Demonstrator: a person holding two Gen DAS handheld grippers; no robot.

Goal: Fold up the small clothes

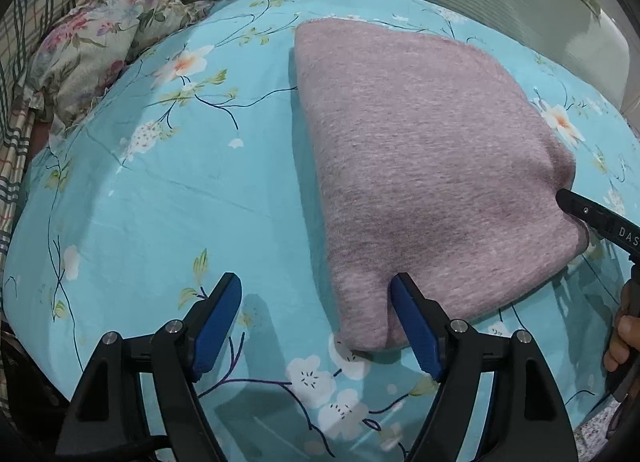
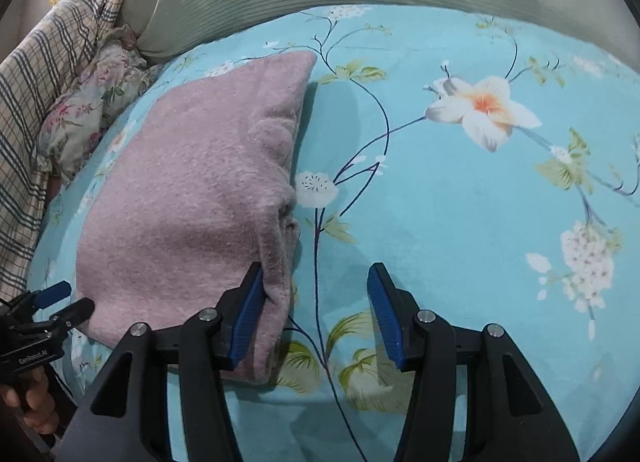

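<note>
Plainly, along my left gripper (image 1: pixel 316 322) the two blue fingers stand spread wide with nothing between them; the right-hand finger (image 1: pixel 414 326) presses into the near edge of the pink knitted garment (image 1: pixel 424 166), denting it, while the left-hand one hangs over bare floral bedsheet (image 1: pixel 140 202). The garment lies ahead and to the right of these fingers as a thick folded slab, flat on the sheet, and at its far right edge I can see the black tip of my right gripper (image 1: pixel 592 218) touching it. Along my right gripper (image 2: pixel 316 314) the fingers are likewise released and apart: the left-hand finger (image 2: pixel 248 314) rests against the garment's layered right edge, the right-hand one over open sheet, and the garment spreads away ahead and to the left. I judge the folding nearly done, this being the tidying or let-go step; the next move would call for either squaring the uneven layers on that right edge or drawing both tools back without dragging the knit. What kind of garment it is I cannot tell, since sleeves and neckline are folded out of sight, and its underside and far edge are hidden. A floral pillow (image 1: pixel 108 38) lies far beyond my left fingers, partly cut off.
</note>
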